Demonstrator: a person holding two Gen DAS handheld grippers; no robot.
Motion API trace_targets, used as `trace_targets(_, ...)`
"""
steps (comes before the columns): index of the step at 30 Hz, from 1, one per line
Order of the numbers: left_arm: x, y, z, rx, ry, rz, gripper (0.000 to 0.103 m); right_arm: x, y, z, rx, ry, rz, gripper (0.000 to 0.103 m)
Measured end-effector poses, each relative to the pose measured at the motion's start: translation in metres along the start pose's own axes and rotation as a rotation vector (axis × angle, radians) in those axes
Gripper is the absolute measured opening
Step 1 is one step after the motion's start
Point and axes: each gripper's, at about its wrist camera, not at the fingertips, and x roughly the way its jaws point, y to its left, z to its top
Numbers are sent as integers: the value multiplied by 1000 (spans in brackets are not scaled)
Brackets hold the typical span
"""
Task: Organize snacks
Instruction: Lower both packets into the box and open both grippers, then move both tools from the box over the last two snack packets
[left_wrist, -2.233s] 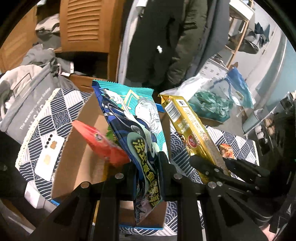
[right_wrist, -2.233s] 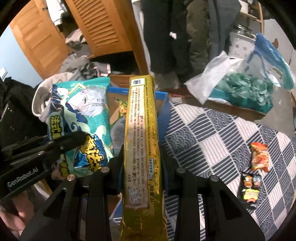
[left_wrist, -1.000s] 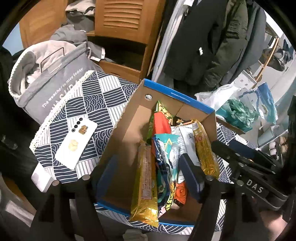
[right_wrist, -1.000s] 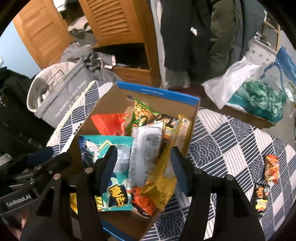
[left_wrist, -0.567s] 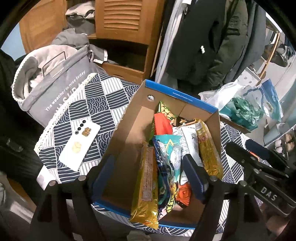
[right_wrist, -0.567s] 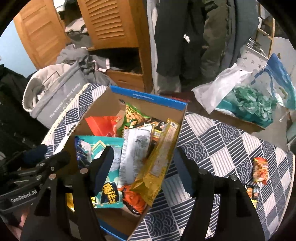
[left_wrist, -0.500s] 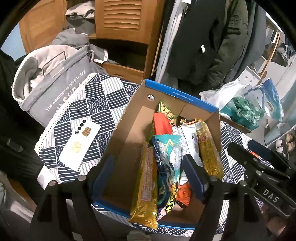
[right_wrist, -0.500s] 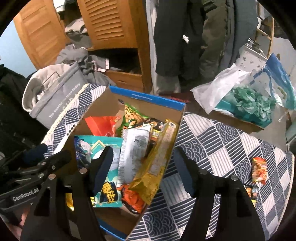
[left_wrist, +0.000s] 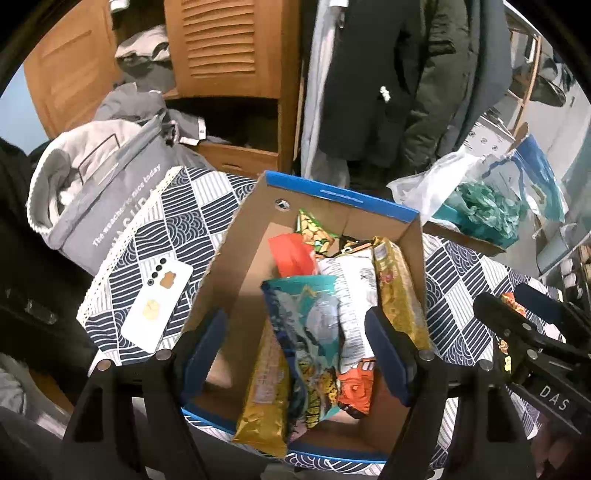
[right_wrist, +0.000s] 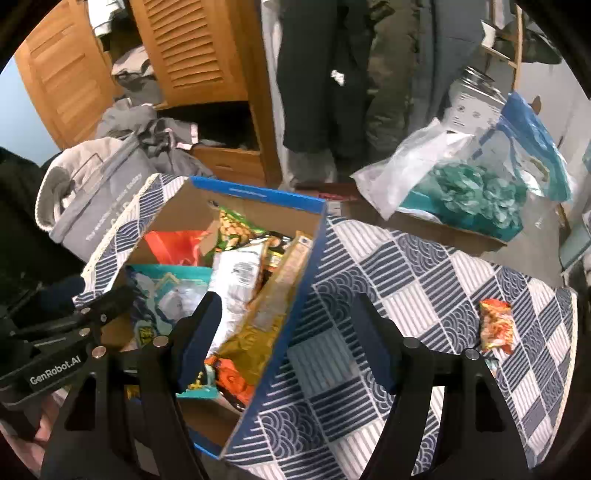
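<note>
Hovering with jaws apart and empty, our left gripper (left_wrist: 295, 350) and right gripper (right_wrist: 286, 341) frame the cardboard box (left_wrist: 236, 266) at frame centre, where the teal bag (left_wrist: 310, 325) and gold packet (left_wrist: 399, 291) stand; one orange snack (right_wrist: 496, 325) lies on the desk (right_wrist: 424, 273), right.

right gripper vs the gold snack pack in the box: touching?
Apart. The right wrist view shows the right gripper open above the box, with the gold pack lying below its fingers, unclamped.
</note>
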Motion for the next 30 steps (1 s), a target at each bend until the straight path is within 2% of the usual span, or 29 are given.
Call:
trace_targets(17, -4, -66, -3, 119, -7, 12, 81, -19, -59, -18, 71, -10, -75, 76)
trace_targets(30, 2, -132, -5, 219, 11, 9, 81, -33, -117, -38, 147, -8, -142, 77)
